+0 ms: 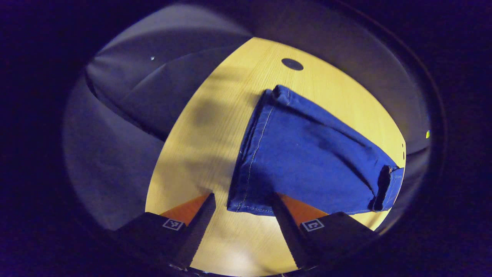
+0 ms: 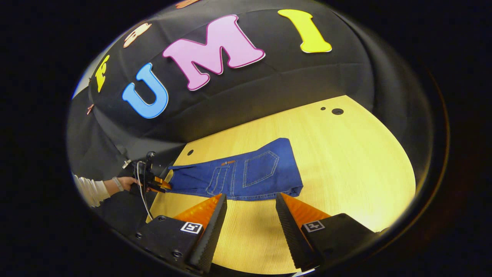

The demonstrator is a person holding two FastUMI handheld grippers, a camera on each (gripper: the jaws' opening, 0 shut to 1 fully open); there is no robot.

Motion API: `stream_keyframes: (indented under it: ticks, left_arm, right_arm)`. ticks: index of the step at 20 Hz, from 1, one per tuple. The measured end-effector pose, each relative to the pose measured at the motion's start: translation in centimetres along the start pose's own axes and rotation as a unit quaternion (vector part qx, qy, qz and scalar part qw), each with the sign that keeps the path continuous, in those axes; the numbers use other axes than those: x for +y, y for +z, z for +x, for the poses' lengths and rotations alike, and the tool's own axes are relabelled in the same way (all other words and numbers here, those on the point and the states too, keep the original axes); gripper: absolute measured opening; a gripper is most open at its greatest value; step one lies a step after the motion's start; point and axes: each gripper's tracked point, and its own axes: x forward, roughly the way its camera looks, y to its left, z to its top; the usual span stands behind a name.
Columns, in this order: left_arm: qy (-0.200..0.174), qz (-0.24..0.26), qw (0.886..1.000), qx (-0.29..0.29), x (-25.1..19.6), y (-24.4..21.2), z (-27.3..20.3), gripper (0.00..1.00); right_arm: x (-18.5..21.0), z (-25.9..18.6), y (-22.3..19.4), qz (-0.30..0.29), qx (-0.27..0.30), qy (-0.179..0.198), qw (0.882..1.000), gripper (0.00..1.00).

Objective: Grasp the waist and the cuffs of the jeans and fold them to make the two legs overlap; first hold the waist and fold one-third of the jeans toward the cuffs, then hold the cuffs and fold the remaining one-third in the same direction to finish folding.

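Blue jeans (image 1: 307, 154) lie flat on the yellow wooden table (image 1: 200, 161), legs overlapping. In the left gripper view the stitched cuff hem (image 1: 251, 154) is nearest, and its near corner lies between the spread fingers of my left gripper (image 1: 244, 207), which is open. In the right gripper view the jeans (image 2: 246, 173) show a back pocket (image 2: 261, 167) facing up on a folded-over waist part, with the fold at the right end. My right gripper (image 2: 250, 202) stands open just in front of the long edge of the jeans. The left gripper (image 2: 157, 184) sits at the cuff end, held by a hand.
A white sleeve and hand (image 2: 103, 188) reach in from the left with a cable hanging below. The table has a dark round hole (image 2: 337, 111) at the far right and a smaller one (image 2: 190, 152) at the left. Bare tabletop stretches right of the jeans; black cloth walls the back.
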Motion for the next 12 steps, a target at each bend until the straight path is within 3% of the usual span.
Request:
stream_keyframes:
  ticks: [2,5,8,12]
  left_arm:
    - [-0.004,0.047,0.999,0.020,-0.7,-0.4,0.7,0.91]
    - [-0.018,0.091,0.995,0.044,-2.1,-0.7,0.6,0.66]
    - [-0.045,0.103,0.992,0.063,-3.2,-1.3,0.8,0.33]
    - [-0.068,0.072,0.994,0.047,-4.1,-1.0,0.2,0.17]
  right_arm:
    - [-0.3,0.0,0.0,0.001,-0.003,-0.006,1.000,0.80]
    - [0.4,0.3,-0.2,0.009,-0.001,0.000,1.000,0.79]
    - [1.0,0.7,-0.4,0.008,0.002,0.006,1.000,0.79]
    - [1.3,1.1,-0.7,0.005,0.008,0.007,1.000,0.79]
